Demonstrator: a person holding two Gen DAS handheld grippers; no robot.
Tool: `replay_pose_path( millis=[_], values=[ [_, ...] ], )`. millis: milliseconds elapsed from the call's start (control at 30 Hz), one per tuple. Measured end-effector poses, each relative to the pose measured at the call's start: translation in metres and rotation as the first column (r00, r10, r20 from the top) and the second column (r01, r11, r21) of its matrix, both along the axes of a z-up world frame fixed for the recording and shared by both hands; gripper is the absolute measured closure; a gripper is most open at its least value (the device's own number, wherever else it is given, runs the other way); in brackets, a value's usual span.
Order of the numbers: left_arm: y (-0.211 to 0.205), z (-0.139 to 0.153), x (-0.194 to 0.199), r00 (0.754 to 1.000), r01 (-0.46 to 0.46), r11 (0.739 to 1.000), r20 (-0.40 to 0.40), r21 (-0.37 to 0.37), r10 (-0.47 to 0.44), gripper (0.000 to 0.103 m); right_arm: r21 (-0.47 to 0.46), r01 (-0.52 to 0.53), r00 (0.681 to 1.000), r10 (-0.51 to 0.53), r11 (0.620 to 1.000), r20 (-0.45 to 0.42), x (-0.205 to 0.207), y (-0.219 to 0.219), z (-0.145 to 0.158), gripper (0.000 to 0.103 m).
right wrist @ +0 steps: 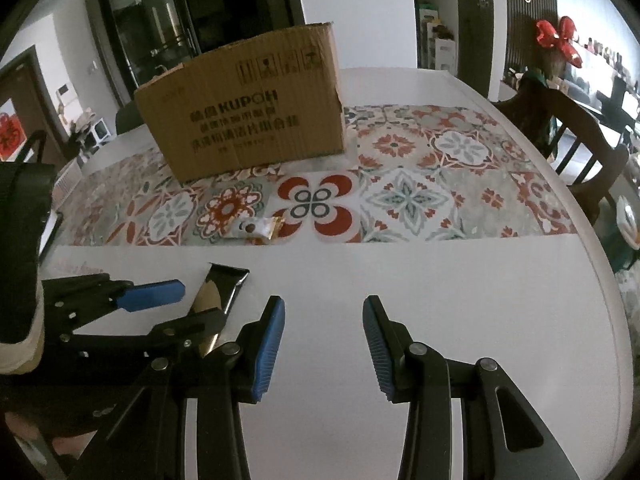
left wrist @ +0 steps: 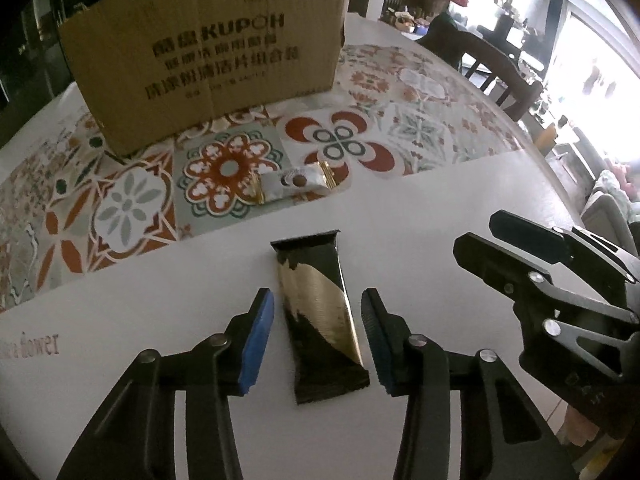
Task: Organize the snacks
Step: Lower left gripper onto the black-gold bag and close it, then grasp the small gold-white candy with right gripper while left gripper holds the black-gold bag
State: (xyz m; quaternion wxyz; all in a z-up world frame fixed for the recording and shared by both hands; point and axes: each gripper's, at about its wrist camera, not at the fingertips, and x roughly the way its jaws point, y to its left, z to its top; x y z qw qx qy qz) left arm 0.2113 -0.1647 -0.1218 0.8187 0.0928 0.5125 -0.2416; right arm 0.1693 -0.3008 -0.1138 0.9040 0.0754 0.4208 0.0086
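Left wrist view: the left gripper (left wrist: 318, 334) points down at the white counter (left wrist: 440, 208), its blue-padded fingers (left wrist: 258, 344) spread on either side of a black-and-gold snack bar (left wrist: 320, 312). The bar lies flat in the lower centre of the frame, lengthwise between the pads, with a gap showing on both sides; no pad presses on it.

Above the bar, at the near edge of the patterned table runner (left wrist: 132, 208), lies a small silver-and-gold snack packet (left wrist: 294, 184), well apart from both grippers. Further up, in the upper left of the frame, a brown cardboard box (left wrist: 208, 64) with printed lettering stands on the runner.

The right gripper (left wrist: 532, 256) enters at the right edge of this view, just beside the left one, black linkage showing; its fingers are apart with nothing between them.

Right wrist view: the right gripper's own blue pads stand spread in the lower centre over bare counter. The left gripper shows at the lower left, one blue finger above the snack bar, the other black finger crossing in front of it, so the bar is only partly visible. The small packet lies at centre on the runner edge, the box in the upper centre behind it.

A dark wooden chair (right wrist: 576, 148) stands at the right edge past the counter rim, with a red bow (right wrist: 558, 38) above it against the wall.
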Motion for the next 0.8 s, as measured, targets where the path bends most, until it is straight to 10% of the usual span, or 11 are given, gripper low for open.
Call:
replay_pose_path(
  millis=[800],
  values=[
    [0.015, 0.012, 0.000, 0.998, -0.016, 0.999, 0.058, -0.039, 0.019, 0.073, -0.004, -0.055, 0.998, 0.055, 0.998, -0.024, 0.010, 0.012, 0.005, 0.061]
  ],
)
